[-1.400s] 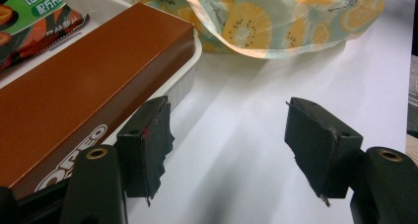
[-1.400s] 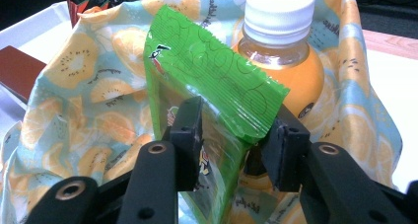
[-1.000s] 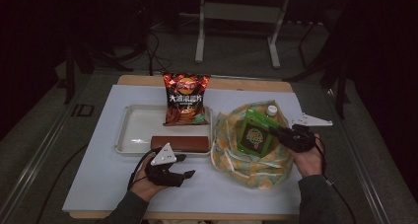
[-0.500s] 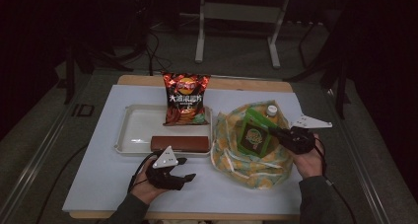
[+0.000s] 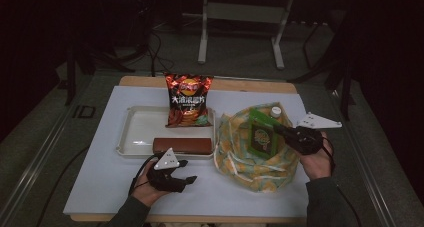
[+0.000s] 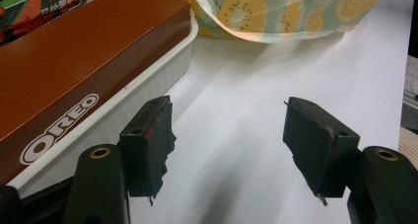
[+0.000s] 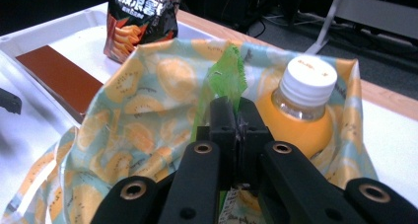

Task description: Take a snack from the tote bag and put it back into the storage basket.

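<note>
On the white table point(image 5: 100, 187), a fruit-print bag point(image 5: 240, 159) lies open beside the tray point(image 5: 135, 132), and the green packet point(image 5: 261, 134) now tilts up out of it. The right gripper point(image 7: 235, 116), jaws just closed, pinches the packet's edge beside the bottle point(image 7: 300, 110), so unpacking looks under way. The left gripper point(image 6: 229, 135) rests spread and empty.

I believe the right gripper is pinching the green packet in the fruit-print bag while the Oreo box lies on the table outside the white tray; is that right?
Not quite: the Oreo box lies inside the white tray, at its near edge, as the high view shows. The right gripper does pinch the green packet in the fruit-print bag.
</note>
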### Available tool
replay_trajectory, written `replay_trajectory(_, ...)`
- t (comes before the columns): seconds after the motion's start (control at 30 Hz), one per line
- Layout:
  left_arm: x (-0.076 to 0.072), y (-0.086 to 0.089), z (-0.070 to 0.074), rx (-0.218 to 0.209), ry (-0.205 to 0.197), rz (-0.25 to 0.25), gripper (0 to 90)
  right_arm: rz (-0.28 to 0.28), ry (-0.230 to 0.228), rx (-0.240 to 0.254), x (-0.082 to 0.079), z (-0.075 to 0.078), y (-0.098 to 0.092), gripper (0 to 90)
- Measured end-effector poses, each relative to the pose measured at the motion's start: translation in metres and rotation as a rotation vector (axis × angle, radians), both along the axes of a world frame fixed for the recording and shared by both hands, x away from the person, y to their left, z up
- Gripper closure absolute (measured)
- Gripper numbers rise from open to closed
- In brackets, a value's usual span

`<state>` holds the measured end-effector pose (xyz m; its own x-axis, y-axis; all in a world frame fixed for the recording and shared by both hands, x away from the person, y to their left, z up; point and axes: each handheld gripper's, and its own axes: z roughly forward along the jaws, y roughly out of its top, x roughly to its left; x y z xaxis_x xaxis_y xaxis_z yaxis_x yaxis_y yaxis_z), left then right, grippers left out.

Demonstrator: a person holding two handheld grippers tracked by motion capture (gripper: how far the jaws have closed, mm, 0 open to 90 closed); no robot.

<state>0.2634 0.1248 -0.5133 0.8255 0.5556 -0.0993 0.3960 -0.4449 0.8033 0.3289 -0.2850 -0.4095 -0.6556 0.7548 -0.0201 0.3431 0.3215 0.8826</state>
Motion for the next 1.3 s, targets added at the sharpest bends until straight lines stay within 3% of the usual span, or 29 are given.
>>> replay_trajectory(0.4, 0.002, 0.001, -0.003, 0.007, 0.008, 0.01, 35.2, 0.03, -0.015, 0.045, -0.007, 0.018, -0.004, 88.7)
replay_trajectory(0.63, 0.002, 0.001, -0.002, 0.005, 0.008, 0.012, 35.2, 0.055, -0.019, 0.094, -0.009, 0.031, -0.007, 88.8)
replay_trajectory(1.3, 0.002, 0.0, -0.003, 0.014, 0.013, 0.005, 35.8, 0.12, -0.035, 0.151, -0.013, 0.048, 0.0, 89.0)
